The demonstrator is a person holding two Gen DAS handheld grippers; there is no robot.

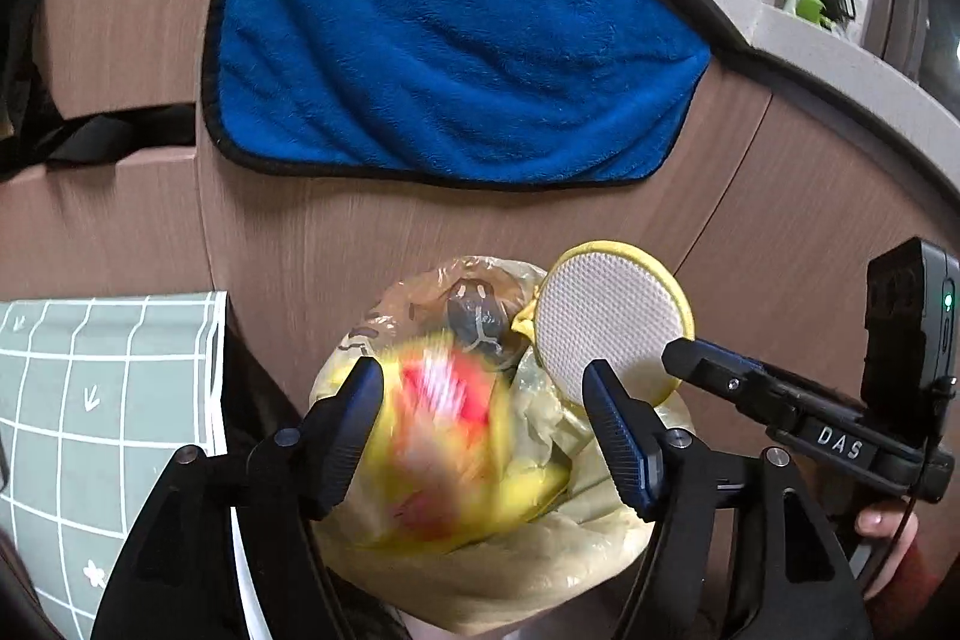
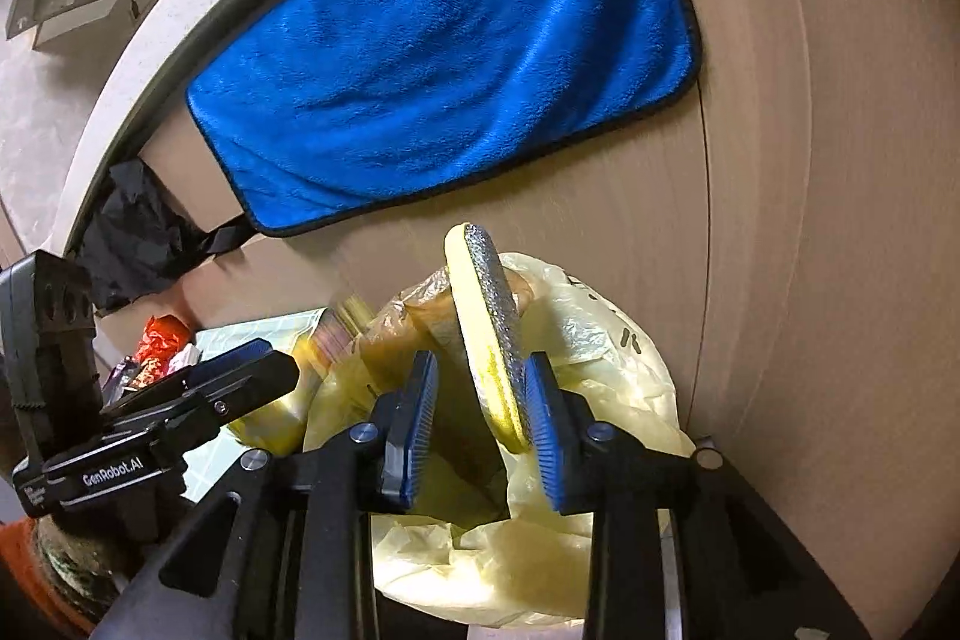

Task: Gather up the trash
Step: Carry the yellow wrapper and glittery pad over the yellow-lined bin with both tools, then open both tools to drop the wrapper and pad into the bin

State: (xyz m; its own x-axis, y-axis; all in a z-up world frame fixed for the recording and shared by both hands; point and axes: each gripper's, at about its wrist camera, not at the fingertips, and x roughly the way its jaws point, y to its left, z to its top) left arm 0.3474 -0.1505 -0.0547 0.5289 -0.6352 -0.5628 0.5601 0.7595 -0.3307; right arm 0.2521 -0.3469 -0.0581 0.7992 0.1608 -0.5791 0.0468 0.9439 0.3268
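Observation:
A bin lined with a pale yellow plastic bag point(image 1: 540, 550) stands below both grippers; it also shows in the right wrist view point(image 2: 600, 340). My left gripper point(image 1: 483, 430) is open above the bag mouth, and a blurred yellow and red wrapper point(image 1: 444, 436) lies between its fingers, in motion. My right gripper point(image 2: 480, 430) is open over the bag, with a round yellow-edged scouring pad point(image 2: 489, 322) resting against its right finger. The pad also shows in the left wrist view point(image 1: 606, 322), with the right gripper point(image 1: 684, 355) at its edge.
A blue towel point(image 1: 444, 34) hangs on the brown cabinet front point(image 1: 780, 220) behind the bin. A grey grid-patterned sheet point(image 1: 102, 412) lies to the left. Red and foil wrappers point(image 2: 159, 346) lie left of the bin. A black bag point(image 2: 138, 232) hangs from a drawer.

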